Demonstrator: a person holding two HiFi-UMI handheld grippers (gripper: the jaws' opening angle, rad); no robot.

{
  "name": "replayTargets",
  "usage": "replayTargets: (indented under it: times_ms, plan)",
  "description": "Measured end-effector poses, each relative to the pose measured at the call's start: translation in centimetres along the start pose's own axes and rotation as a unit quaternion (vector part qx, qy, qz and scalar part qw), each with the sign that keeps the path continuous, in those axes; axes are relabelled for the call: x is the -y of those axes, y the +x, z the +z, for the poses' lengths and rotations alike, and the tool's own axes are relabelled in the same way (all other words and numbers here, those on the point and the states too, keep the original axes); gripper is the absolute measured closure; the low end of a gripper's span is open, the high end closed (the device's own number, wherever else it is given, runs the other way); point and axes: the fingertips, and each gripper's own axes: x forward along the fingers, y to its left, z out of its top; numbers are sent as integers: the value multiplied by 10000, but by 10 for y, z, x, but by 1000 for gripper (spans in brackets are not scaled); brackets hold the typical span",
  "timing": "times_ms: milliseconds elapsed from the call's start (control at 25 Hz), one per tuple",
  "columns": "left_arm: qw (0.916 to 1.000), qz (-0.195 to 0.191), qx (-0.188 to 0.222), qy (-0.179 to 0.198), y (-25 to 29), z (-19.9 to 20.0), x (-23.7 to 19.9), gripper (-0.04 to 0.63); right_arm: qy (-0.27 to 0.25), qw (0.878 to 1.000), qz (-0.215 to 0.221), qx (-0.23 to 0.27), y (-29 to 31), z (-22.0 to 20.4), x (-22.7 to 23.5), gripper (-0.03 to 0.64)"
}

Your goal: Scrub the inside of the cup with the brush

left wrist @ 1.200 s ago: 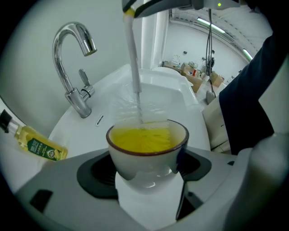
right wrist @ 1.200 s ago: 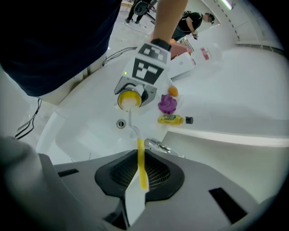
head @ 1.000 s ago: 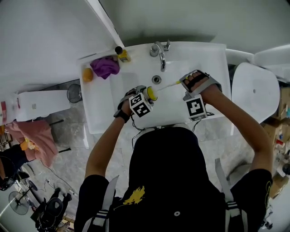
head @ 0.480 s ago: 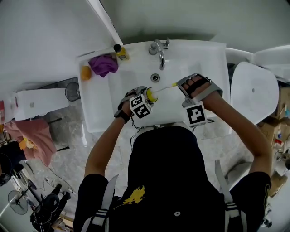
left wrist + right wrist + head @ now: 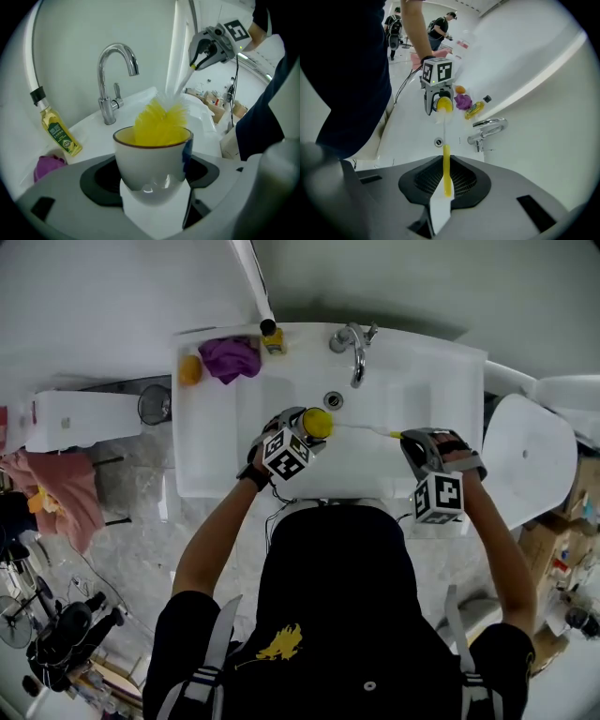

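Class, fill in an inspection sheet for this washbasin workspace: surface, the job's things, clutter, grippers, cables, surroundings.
Surface: white sink, bare round the drain; tap at the back.
Job's things: cup with the yellow bristles of the brush inside it.
Clutter: purple cloth, bottle and orange item on the sink's back left corner.
Grippers: left gripper fingers shut on the cup; right gripper shut on the brush handle.
Cables: dark cable hangs below the right gripper.
Surroundings: tiled floor; people in the background.
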Motion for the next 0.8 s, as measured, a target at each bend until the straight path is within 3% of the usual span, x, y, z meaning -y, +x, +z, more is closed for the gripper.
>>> replayTargets:
  times_ms: [200,320,440,600,800]
  plan:
    - [9978,185,585,-248,-9,13,-9,195,748,9965,-17,370,-16,-8,2,549]
    - [9934,199,952,-602,-17,17,-15,195,1447,9871,34,684,-23,-11,1,549]
    - [9861,284,1286,-1017,-24,17,-23,195,2167,9711,130,994,-20,-8,-2,549]
    - [9792,493,1419,-1367,-23,15,-33,195,3232,9361,322,1351,-9,-8,-14,549]
    - [9695,775,1525,-1754,-19,5,-43,195,4019,9070,294,1224,1,-30,-35,549]
